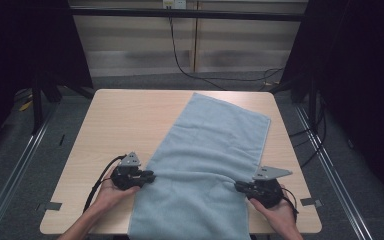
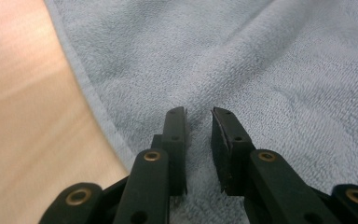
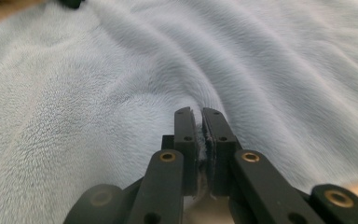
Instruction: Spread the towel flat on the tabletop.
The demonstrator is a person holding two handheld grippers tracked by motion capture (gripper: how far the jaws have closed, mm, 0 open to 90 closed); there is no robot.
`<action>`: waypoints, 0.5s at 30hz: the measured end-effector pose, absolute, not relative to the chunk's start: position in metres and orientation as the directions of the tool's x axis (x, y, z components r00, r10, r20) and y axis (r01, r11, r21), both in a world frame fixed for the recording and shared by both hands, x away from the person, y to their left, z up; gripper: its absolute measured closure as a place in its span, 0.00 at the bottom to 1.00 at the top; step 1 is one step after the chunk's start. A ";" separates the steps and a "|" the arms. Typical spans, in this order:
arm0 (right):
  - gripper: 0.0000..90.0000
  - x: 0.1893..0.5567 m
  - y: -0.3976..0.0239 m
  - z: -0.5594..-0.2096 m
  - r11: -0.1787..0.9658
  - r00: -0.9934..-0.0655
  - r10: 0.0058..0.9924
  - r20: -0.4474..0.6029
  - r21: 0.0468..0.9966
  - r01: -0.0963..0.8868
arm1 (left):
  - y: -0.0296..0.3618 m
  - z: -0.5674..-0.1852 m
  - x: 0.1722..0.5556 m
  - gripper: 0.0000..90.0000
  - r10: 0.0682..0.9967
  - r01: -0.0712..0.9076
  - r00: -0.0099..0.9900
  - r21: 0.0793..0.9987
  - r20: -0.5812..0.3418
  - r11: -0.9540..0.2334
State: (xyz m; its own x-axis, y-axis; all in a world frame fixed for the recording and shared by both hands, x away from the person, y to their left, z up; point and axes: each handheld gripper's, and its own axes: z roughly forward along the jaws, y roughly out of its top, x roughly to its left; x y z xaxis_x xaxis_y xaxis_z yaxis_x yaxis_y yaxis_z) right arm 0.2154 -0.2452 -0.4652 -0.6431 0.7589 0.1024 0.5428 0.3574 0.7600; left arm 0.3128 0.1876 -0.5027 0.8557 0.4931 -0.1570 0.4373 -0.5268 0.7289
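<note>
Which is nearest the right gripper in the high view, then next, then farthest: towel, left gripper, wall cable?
1. Towel: pinched in the right gripper fingers, at its right edge.
2. Left gripper: across the towel, at its left edge.
3. Wall cable: beyond the table's far end, hanging down the back wall.

— Any writing to read in this scene: a label, a brand, a number?

— None. The pale blue towel (image 1: 207, 165) carries no tag or print that can be made out, the wooden tabletop (image 1: 125, 120) is bare of marks, and the black tongs bear only brass rivets, no lettering.

— And the back wall?

— Too dim and small to tell.
</note>
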 end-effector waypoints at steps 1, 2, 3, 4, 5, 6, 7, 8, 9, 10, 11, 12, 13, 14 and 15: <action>0.94 0.210 -0.251 -0.465 0.354 -0.638 0.763 0.103 0.759 0.546 | 0.190 -0.503 0.308 0.84 0.484 0.434 0.860 0.729 -0.161 -0.529; 0.93 0.205 -0.256 -0.466 0.347 -0.636 0.763 0.113 0.758 0.552 | 0.192 -0.503 0.303 0.84 0.482 0.443 0.859 0.725 -0.173 -0.528; 0.93 0.201 -0.260 -0.469 0.337 -0.640 0.755 0.139 0.755 0.562 | 0.193 -0.503 0.296 0.84 0.478 0.456 0.856 0.724 -0.198 -0.517; 0.92 0.196 -0.262 -0.472 0.344 -0.643 0.752 0.142 0.749 0.567 | 0.194 -0.503 0.289 0.84 0.473 0.453 0.858 0.724 -0.198 -0.520; 0.90 0.192 -0.262 -0.475 0.356 -0.646 0.751 0.142 0.737 0.575 | 0.193 -0.502 0.281 0.84 0.468 0.440 0.865 0.725 -0.182 -0.530; 0.86 0.189 -0.262 -0.478 0.363 -0.648 0.747 0.148 0.726 0.584 | 0.193 -0.500 0.273 0.84 0.465 0.436 0.868 0.715 -0.174 -0.547; 0.84 0.186 -0.262 -0.479 0.361 -0.645 0.749 0.152 0.723 0.589 | 0.194 -0.499 0.267 0.84 0.465 0.436 0.869 0.707 -0.170 -0.557; 0.82 0.185 -0.261 -0.479 0.355 -0.644 0.748 0.160 0.723 0.593 | 0.195 -0.498 0.261 0.84 0.465 0.441 0.868 0.704 -0.175 -0.557; 0.80 0.183 -0.261 -0.478 0.356 -0.646 0.747 0.159 0.724 0.590 | 0.198 -0.498 0.257 0.83 0.458 0.449 0.867 0.704 -0.195 -0.550; 0.76 0.183 -0.260 -0.476 0.350 -0.644 0.748 0.160 0.729 0.588 | 0.201 -0.498 0.254 0.83 0.452 0.458 0.866 0.698 -0.212 -0.550; 0.75 0.183 -0.260 -0.474 0.350 -0.646 0.747 0.154 0.736 0.580 | 0.204 -0.498 0.251 0.83 0.454 0.479 0.858 0.691 -0.239 -0.541; 0.74 0.184 -0.259 -0.472 0.342 -0.647 0.745 0.160 0.742 0.577 | 0.207 -0.497 0.249 0.82 0.457 0.504 0.847 0.682 -0.271 -0.530; 0.72 0.186 -0.259 -0.471 0.339 -0.648 0.744 0.162 0.745 0.575 | 0.210 -0.498 0.247 0.80 0.449 0.504 0.849 0.686 -0.279 -0.526; 0.71 0.188 -0.259 -0.469 0.336 -0.649 0.744 0.159 0.750 0.569 | 0.213 -0.498 0.245 0.80 0.440 0.501 0.852 0.686 -0.283 -0.528; 0.70 0.191 -0.258 -0.468 0.330 -0.649 0.744 0.162 0.754 0.567 | 0.214 -0.497 0.246 0.78 0.438 0.503 0.851 0.690 -0.290 -0.521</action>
